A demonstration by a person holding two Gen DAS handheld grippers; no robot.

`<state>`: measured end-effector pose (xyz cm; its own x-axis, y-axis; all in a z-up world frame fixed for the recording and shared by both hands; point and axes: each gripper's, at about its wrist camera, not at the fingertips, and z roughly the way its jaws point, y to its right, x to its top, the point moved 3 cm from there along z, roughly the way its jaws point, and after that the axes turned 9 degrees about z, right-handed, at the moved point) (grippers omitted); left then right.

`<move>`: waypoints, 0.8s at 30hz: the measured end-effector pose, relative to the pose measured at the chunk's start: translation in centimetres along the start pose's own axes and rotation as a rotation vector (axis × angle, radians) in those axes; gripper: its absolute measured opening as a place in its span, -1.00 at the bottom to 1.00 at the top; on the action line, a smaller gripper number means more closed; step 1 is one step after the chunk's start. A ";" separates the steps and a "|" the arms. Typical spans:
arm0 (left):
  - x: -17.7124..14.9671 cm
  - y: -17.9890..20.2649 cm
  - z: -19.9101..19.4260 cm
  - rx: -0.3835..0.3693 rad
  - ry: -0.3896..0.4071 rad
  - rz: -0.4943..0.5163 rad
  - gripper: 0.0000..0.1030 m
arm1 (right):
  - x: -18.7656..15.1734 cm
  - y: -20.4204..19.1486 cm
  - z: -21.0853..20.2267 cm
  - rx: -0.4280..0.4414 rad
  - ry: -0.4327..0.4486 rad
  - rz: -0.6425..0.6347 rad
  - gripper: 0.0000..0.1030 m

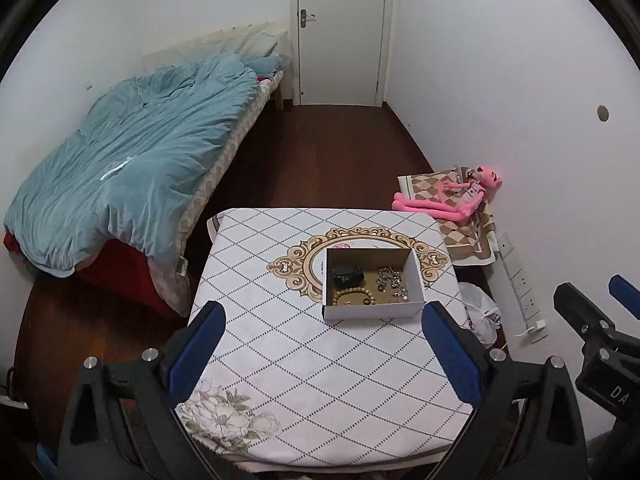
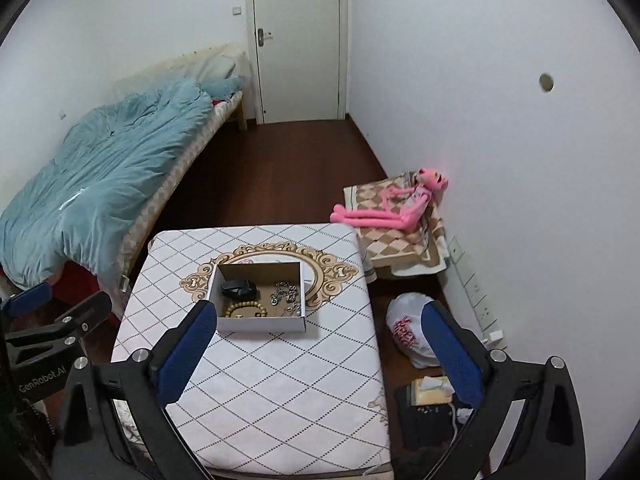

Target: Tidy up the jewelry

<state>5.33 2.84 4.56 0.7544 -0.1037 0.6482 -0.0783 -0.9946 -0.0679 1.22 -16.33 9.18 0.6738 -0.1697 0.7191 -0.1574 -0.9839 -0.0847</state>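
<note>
An open white cardboard box stands on the patterned table. Inside lie a wooden bead bracelet, a black item and silver chain jewelry. The box also shows in the right wrist view, with the beads, black item and silver chains. My left gripper is open and empty, held above the table in front of the box. My right gripper is open and empty, above the table's right edge.
A bed with a blue duvet is at the left. A pink plush toy lies on a checked cloth by the right wall. A white plastic bag and a tissue box lie on the floor right of the table. A power strip runs along the wall.
</note>
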 end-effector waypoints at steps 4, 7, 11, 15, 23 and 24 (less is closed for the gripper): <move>-0.1 0.1 -0.9 -0.003 0.003 -0.004 0.94 | -0.1 -0.2 -1.2 0.009 -0.003 -0.008 1.00; 0.0 0.2 -1.1 0.005 0.000 0.001 0.94 | 0.0 -0.1 -1.3 0.015 -0.011 -0.006 1.00; 0.5 0.4 -0.6 0.011 -0.007 0.011 0.94 | 0.1 0.0 -0.8 0.007 -0.011 -0.004 1.00; 1.2 0.6 0.5 0.021 -0.019 0.022 0.94 | 0.8 0.0 0.7 -0.003 -0.026 -0.004 1.00; 2.4 0.4 3.7 -0.001 -0.080 -0.001 0.94 | 2.3 -0.6 4.9 -0.011 -0.096 -0.014 1.00; 2.5 0.3 4.2 0.004 -0.088 -0.005 0.94 | 2.4 -0.7 5.4 -0.013 -0.104 -0.015 1.00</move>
<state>9.95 2.31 3.00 0.8089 -0.0985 0.5796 -0.0723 -0.9951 -0.0682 6.84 -16.36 7.19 0.7474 -0.1609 0.6446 -0.1555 -0.9856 -0.0656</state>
